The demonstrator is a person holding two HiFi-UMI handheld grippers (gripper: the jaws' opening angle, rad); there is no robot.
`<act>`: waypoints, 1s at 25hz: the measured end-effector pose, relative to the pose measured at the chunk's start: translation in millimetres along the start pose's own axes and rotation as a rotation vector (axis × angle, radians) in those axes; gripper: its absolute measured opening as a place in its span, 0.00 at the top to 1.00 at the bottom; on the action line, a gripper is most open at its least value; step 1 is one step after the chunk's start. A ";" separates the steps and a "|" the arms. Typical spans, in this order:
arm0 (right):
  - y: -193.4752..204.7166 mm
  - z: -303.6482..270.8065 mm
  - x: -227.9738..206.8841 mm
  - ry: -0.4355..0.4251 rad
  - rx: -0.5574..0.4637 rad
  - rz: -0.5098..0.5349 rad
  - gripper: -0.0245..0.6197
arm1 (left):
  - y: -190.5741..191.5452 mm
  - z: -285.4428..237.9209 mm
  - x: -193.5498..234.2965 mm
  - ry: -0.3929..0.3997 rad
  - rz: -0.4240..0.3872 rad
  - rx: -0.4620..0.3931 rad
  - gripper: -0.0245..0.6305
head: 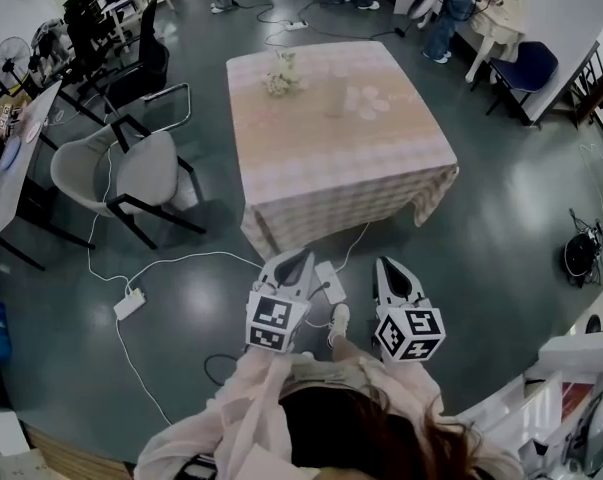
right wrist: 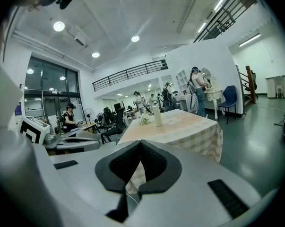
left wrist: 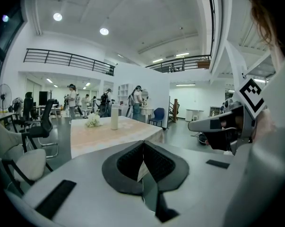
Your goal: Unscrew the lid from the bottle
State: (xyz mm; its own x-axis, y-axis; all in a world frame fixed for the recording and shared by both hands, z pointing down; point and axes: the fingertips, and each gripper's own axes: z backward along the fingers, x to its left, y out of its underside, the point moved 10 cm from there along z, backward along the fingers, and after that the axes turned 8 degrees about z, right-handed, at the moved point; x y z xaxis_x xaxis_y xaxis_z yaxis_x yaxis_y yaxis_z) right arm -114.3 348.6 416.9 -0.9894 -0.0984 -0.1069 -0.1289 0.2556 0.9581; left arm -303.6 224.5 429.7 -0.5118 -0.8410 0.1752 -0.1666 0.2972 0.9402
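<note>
A tall pale bottle (head: pixel 336 96) stands upright on a square table with a checked cloth (head: pixel 321 168), beside a small bunch of white flowers (head: pixel 280 74). Both grippers hang over the floor in front of the table's near edge, well short of the bottle. My left gripper (head: pixel 305 260) is shut with nothing in it, and so is my right gripper (head: pixel 385 265). In the left gripper view the bottle (left wrist: pixel 115 118) shows far ahead above the shut jaws (left wrist: pixel 143 143). In the right gripper view the bottle (right wrist: pixel 157 116) stands beyond the shut jaws (right wrist: pixel 140 142).
A grey chair (head: pixel 131 173) and a black office chair (head: pixel 141 68) stand left of the table. A white power strip (head: pixel 330 283) and cables (head: pixel 181 260) lie on the floor by the near table corner. People stand at the far side, near a blue chair (head: pixel 526 68).
</note>
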 end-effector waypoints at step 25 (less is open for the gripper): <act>-43.5 -120.5 -124.2 -0.116 0.009 0.028 0.94 | -42.6 -141.1 19.7 -0.137 0.027 -0.023 0.92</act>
State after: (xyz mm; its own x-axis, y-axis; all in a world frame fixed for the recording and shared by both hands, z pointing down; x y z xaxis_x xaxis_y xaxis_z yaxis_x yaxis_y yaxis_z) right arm 22.2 233.8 420.5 -0.9936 0.0209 -0.1106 -0.1012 0.2652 0.9589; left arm -187.7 131.5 434.3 -0.6267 -0.7627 0.1601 -0.1330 0.3071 0.9423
